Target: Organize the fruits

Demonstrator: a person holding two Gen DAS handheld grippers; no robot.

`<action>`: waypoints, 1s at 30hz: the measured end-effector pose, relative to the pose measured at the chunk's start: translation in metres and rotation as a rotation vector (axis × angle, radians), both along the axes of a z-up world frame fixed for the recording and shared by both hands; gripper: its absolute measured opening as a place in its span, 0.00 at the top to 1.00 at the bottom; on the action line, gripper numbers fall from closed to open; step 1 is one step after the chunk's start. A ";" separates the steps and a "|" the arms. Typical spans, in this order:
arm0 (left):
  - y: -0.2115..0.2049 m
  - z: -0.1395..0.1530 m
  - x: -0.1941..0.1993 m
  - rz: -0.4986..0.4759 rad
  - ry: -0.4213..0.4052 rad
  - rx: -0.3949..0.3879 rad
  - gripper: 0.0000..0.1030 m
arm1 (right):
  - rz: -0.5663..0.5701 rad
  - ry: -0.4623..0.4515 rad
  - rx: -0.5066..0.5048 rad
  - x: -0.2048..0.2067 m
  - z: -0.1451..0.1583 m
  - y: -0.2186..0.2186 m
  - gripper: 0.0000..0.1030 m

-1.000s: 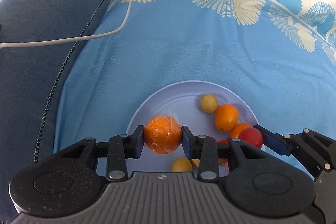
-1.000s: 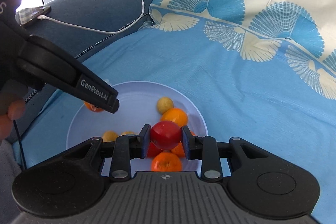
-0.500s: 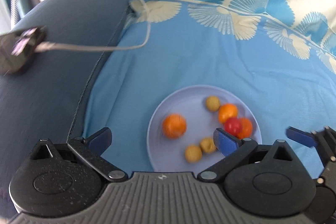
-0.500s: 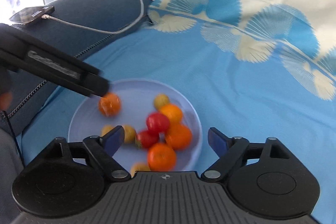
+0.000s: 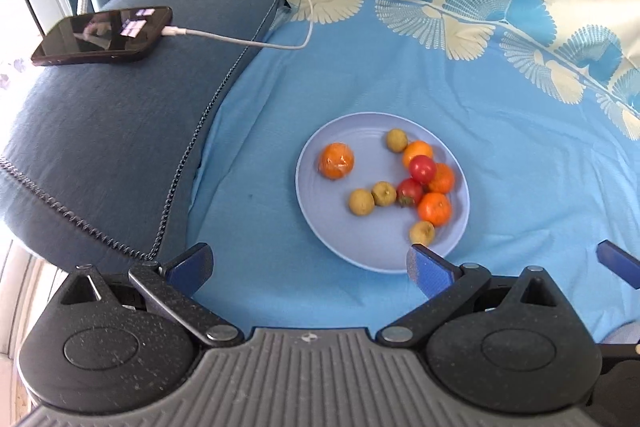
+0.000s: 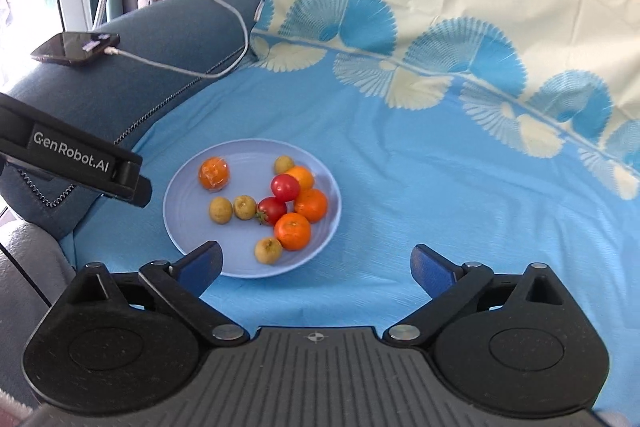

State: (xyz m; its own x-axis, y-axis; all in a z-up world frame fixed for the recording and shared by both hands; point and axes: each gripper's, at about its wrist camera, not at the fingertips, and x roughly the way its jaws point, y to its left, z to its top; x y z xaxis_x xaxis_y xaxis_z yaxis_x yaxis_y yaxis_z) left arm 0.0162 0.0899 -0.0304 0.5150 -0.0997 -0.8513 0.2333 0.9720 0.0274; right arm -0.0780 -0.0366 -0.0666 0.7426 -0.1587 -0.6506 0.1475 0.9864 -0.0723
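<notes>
— Where is the fruit?

— On the round blue plate, on the blue sheet. The wrapped orange lies alone on the plate's left side. The red tomatoes sit bunched with more oranges.

— And the hand-held grippers?

— The left hand-held gripper is wide apart, with nothing in it. The right hand-held gripper has just been opening, empty too. The plate lies ahead of both, apart from their blue fingers.

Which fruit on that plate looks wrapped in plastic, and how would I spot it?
Find the round lilac plate on the blue cloth. The wrapped orange sits alone on the plate's far left side, toward the sofa arm. Unlike the bare oranges, crinkled clear film covers it.
</notes>
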 end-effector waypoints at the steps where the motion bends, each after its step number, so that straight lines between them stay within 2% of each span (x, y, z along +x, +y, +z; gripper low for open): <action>1: 0.001 0.001 -0.005 -0.002 -0.007 0.004 0.00 | 0.000 0.000 0.000 0.000 0.000 0.000 0.03; 13: 0.005 0.011 -0.039 -0.009 -0.058 0.010 0.00 | -0.014 -0.072 -0.022 -0.042 0.021 0.013 0.01; 23: 0.002 0.015 -0.044 -0.028 -0.069 0.017 0.00 | -0.006 -0.088 -0.032 -0.049 0.028 0.017 0.01; 30: -0.006 0.015 -0.041 -0.037 -0.074 0.066 0.00 | -0.019 -0.095 -0.032 -0.048 0.031 0.015 0.01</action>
State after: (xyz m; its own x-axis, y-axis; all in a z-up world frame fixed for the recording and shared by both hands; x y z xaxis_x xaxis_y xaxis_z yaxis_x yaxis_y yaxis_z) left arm -0.0252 0.0839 -0.0156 0.5734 -0.0645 -0.8167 0.2637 0.9584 0.1094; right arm -0.1263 -0.0221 -0.0355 0.7972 -0.1929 -0.5720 0.1735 0.9808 -0.0889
